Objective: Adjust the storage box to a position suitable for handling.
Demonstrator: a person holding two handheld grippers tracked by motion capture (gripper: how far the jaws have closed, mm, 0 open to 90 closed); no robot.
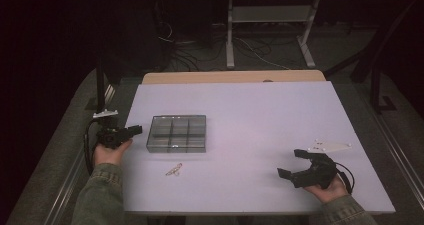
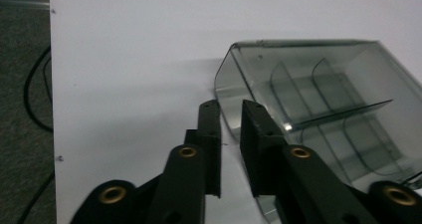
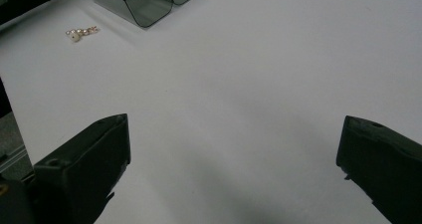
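While the left tool (image 2: 230, 107) stands nearly closed, gripping nothing, just beside its corner, the clear compartment box (image 1: 176, 133) sits left of centre on the tabletop (image 1: 260, 115). Likely light, rigid, slippery plastic; best pinched across one thin wall. Right tool (image 1: 296, 163) wide open.

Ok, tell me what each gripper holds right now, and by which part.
Nothing is held. The left gripper has its fingers nearly together with an empty gap, just short of the clear box. The right gripper stands wide open over bare table.

light: dim, room past the table (image 1: 260, 115) pretty much black | shadows: soft | blur: near jaws fuzzy | glare: none really
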